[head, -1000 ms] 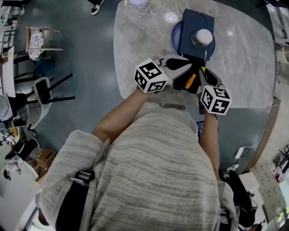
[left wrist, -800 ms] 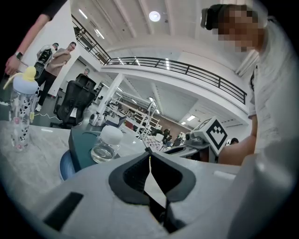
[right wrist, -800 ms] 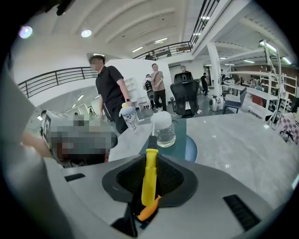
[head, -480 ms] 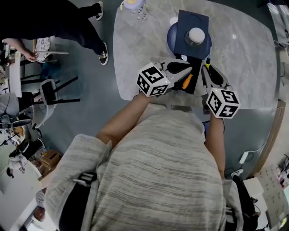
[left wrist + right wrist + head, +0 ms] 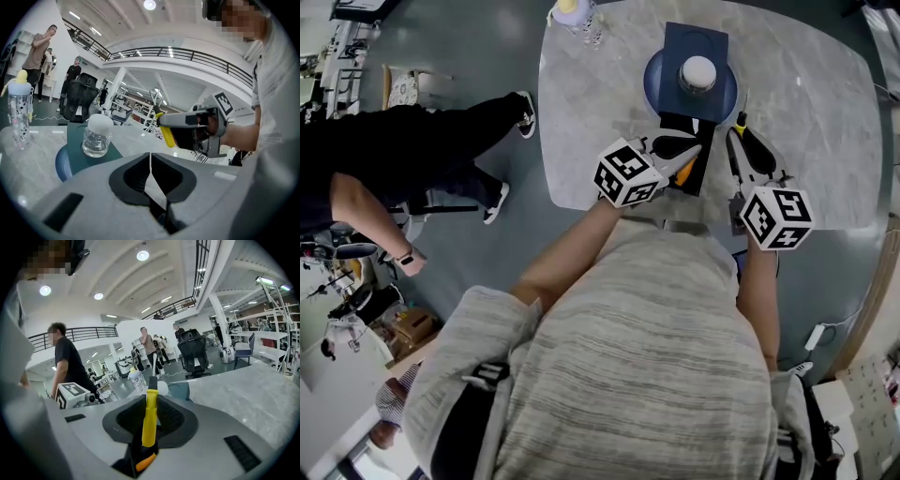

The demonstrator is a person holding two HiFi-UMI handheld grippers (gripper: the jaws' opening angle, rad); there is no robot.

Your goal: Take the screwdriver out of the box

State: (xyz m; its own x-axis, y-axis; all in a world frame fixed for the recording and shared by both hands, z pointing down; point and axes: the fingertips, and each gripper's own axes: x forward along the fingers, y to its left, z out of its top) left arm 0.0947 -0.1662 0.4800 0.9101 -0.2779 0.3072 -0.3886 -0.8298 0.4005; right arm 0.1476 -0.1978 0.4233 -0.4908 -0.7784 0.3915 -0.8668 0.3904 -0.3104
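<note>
A black box (image 5: 704, 150) lies open on the marble table (image 5: 825, 112) near its front edge, with an orange piece (image 5: 685, 172) showing in it. My left gripper (image 5: 694, 150) hangs over the box, jaws shut (image 5: 150, 157), and I see nothing between them. My right gripper (image 5: 739, 133) is lifted to the right of the box and shut on a yellow-handled screwdriver (image 5: 740, 120). Its handle (image 5: 150, 418) stands upright between the pads, black end upward. In the left gripper view the screwdriver (image 5: 167, 136) hangs from the right gripper (image 5: 161, 121) in the air.
Behind the box a glass jar with a white lid (image 5: 697, 73) stands on a dark mat over a blue plate (image 5: 661, 75). A baby bottle (image 5: 572, 13) is at the table's far left corner. A person in black (image 5: 403, 150) walks on the floor left of the table.
My right gripper has risen out of the box and drawn to the right with the screwdriver. The left gripper has shifted a little over the box. A person has walked in at the left.
</note>
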